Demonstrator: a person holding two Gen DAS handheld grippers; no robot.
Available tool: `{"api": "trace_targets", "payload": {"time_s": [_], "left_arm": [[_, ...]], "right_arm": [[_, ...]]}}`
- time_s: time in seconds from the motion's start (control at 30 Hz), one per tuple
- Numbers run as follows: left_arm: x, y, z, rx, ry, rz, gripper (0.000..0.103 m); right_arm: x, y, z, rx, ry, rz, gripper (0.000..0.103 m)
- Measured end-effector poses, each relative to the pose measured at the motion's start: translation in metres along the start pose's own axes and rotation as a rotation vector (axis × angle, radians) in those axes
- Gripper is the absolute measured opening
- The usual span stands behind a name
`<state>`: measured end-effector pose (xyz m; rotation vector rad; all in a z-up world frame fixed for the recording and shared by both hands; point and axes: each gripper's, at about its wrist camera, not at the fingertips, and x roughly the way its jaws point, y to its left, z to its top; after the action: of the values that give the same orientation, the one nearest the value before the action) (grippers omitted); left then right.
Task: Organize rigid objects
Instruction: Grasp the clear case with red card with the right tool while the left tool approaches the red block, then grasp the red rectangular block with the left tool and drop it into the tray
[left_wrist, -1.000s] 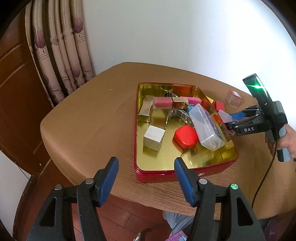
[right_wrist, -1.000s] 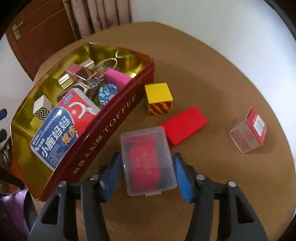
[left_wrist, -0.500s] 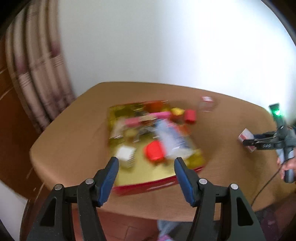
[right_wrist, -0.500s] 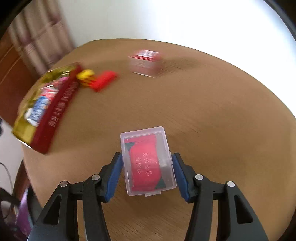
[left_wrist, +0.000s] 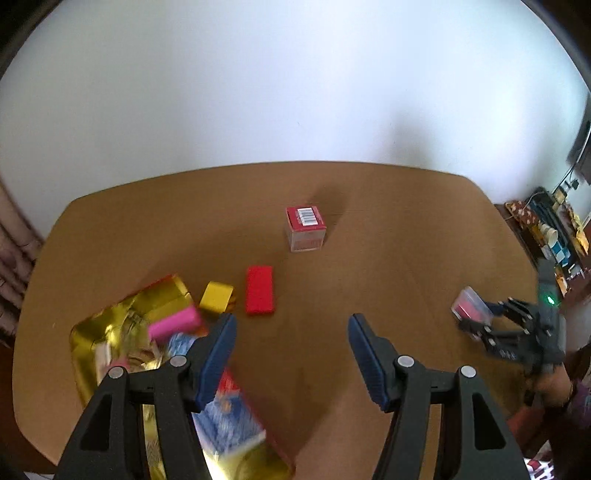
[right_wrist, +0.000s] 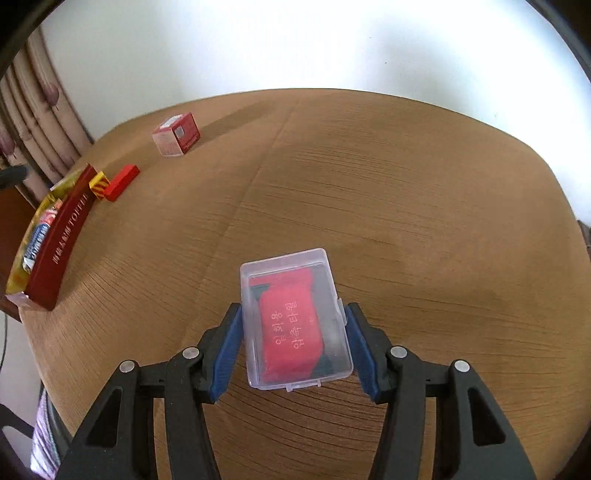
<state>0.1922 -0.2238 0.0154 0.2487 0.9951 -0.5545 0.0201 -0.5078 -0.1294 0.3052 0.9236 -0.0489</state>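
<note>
Brown cloth-covered table (right_wrist: 424, 192), white wall behind, curtain at one edge.

Nearest in the right wrist view: right gripper (right_wrist: 293, 341) clamped on a clear plastic case (right_wrist: 293, 317) with a red card inside, blue pads against its two long sides. Case sits over bare cloth, well apart from everything else. Whether it rests on the table or hangs just above it, cannot tell.

Left gripper (left_wrist: 290, 354) stands wide, nothing between its jaws, over the table beside the tin.

Further out: gold-lined red tin (left_wrist: 96, 332), crowded with a pink block (left_wrist: 173, 323), a blue-and-red packet (left_wrist: 225, 417) and blurred small items. Just outside its corner, a yellow cube (left_wrist: 218, 297); next to that, a flat red block (left_wrist: 260, 290). Farthest, alone near mid-table, a small red-and-white carton (left_wrist: 306, 228).

Judgement: sorting partly done. Four pieces are out on the table side; most of the tin's contents remain to be handled.
</note>
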Motion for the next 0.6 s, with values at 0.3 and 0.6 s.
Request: {"api": "trace_targets", "payload": {"time_s": [0.3, 0.6], "left_arm": [[0.092, 0.011, 0.056, 0.011, 0.179, 0.004, 0.064], [0.15, 0.031, 0.056, -0.038, 0.311, 0.008, 0.064]], "right_arm": [[0.002, 0.008, -0.009, -0.04, -0.064, -0.034, 0.052], [0.002, 0.006, -0.011, -0.061, -0.076, -0.041, 0.053]]}}
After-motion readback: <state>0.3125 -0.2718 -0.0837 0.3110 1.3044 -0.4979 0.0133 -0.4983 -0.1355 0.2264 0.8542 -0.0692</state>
